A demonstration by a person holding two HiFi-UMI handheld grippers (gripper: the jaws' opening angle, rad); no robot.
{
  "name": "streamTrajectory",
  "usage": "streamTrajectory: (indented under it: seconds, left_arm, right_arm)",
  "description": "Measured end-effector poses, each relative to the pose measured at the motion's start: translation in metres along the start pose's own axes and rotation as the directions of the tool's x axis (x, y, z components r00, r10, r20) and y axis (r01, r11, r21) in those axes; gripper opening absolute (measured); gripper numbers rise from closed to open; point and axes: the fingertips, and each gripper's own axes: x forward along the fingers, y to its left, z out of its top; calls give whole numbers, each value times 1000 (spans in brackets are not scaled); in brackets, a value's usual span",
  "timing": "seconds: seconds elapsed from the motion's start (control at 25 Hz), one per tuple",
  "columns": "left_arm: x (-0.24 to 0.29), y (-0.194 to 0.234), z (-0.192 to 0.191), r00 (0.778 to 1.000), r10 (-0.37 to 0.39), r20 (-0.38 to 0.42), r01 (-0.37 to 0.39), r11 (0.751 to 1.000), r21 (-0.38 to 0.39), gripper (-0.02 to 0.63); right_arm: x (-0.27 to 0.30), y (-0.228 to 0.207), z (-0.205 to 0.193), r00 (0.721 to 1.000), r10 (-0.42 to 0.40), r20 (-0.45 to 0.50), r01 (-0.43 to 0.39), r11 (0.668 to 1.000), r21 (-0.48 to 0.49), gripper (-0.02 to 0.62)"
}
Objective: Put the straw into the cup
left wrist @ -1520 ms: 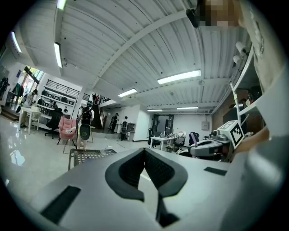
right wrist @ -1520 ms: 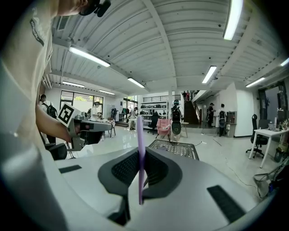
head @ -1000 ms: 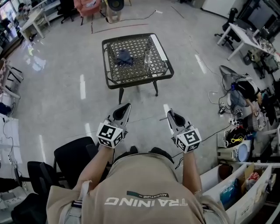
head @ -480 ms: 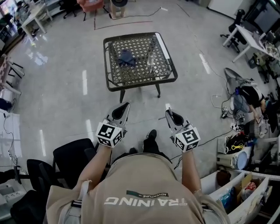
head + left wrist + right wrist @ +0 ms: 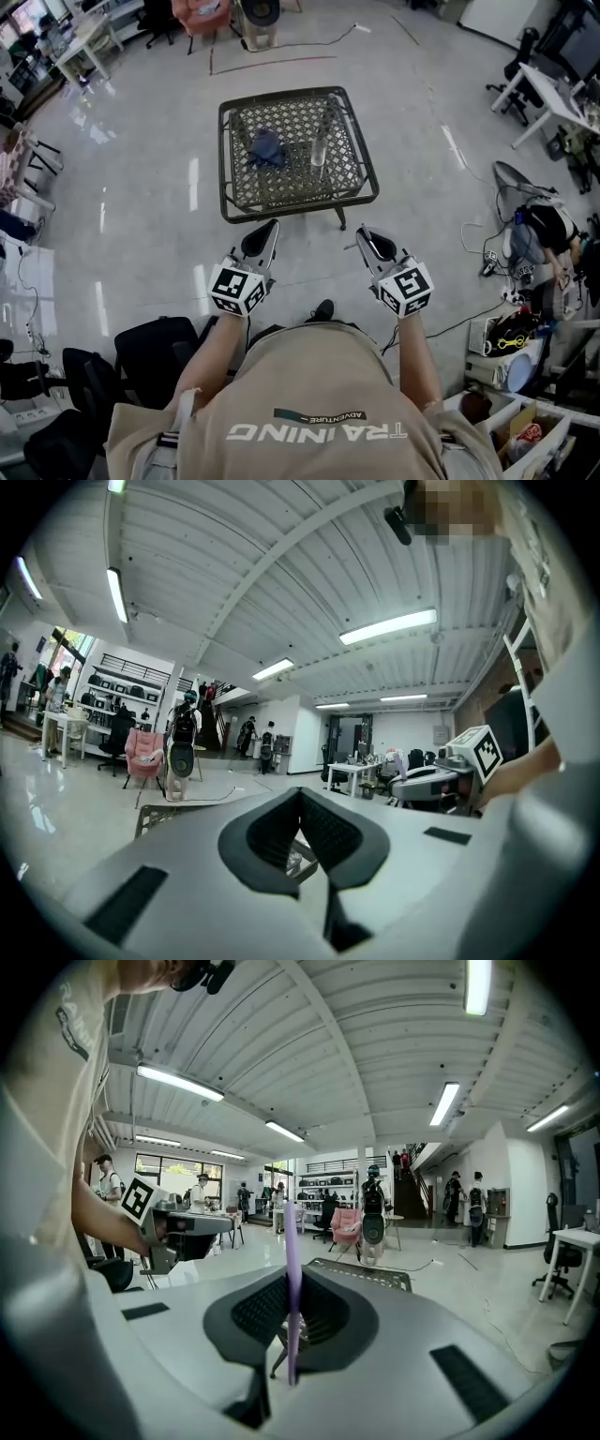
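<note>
Right tool [image 5: 361,232] clamped on purple straw [image 5: 292,1279], straw upright. Left tool [image 5: 272,226] closed, empty. Cup [image 5: 319,150] on far mesh counter [image 5: 298,201], right of blue cloth [image 5: 266,148], well apart from tools.

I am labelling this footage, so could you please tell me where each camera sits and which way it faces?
Head view: on the person's head, facing steeply down at the mesh table; shows shirt, forearms, left tool, right tool.
Left gripper view: on the left tool, facing along its shut, empty jaws toward the table; shows the right tool.
Right gripper view: on the right tool, facing along jaws shut on the purple straw; shows the left tool.
Shared: all show the table; each gripper view catches the other tool.
</note>
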Motion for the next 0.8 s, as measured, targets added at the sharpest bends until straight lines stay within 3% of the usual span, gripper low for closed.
streamTrajectory:
  seconds: [0.32, 0.8]
  left_arm:
    - [60, -3, 8, 999, 31, 24, -31, 999, -7, 15]
    - [112, 31, 4, 999, 50, 3, -50, 999, -20, 15]
  right_arm:
    - [20, -68, 1, 999, 33, 1, -33, 999, -11, 28]
    - [65, -116, 3, 999, 46, 1, -46, 999, 3, 28]
